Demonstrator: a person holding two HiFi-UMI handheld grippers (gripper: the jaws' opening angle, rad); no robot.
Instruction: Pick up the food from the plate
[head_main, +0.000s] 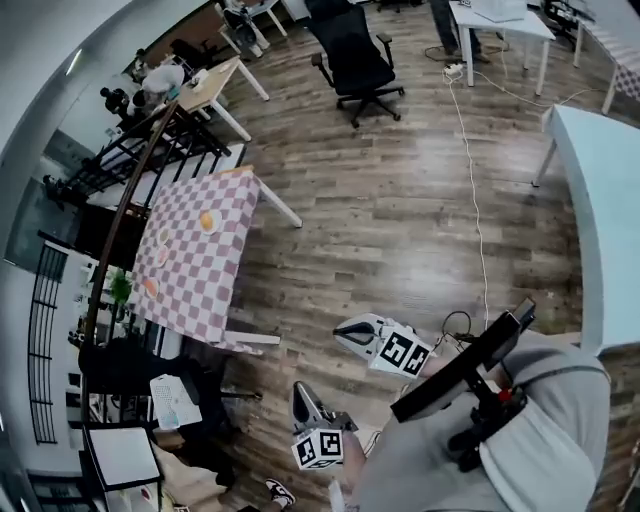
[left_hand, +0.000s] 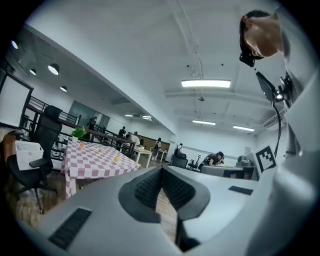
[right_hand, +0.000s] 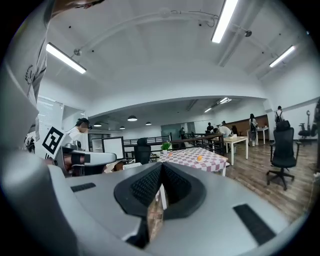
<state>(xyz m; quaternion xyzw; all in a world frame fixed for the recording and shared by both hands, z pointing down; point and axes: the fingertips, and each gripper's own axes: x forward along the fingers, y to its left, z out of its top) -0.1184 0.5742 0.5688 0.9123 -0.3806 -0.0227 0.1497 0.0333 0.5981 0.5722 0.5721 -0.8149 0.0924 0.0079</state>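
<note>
Left claw (the lower of the two in the head view): jaws were closed, pads meeting at the tips, nothing between them. It was held level above the wood floor, well apart from the worktop. Right claw: jaws were likewise closed and empty, near the left claw. Worktop: it wore a pink-and-white checked cloth and stood ahead of both claws. Food: one orange piece lay on a small plate towards one end of the worktop, untouched. Further plates sat along the cloth, contents too small to tell. Plant: it stood by the worktop's far side. Chair: black, it stood apart on the floor.
</note>
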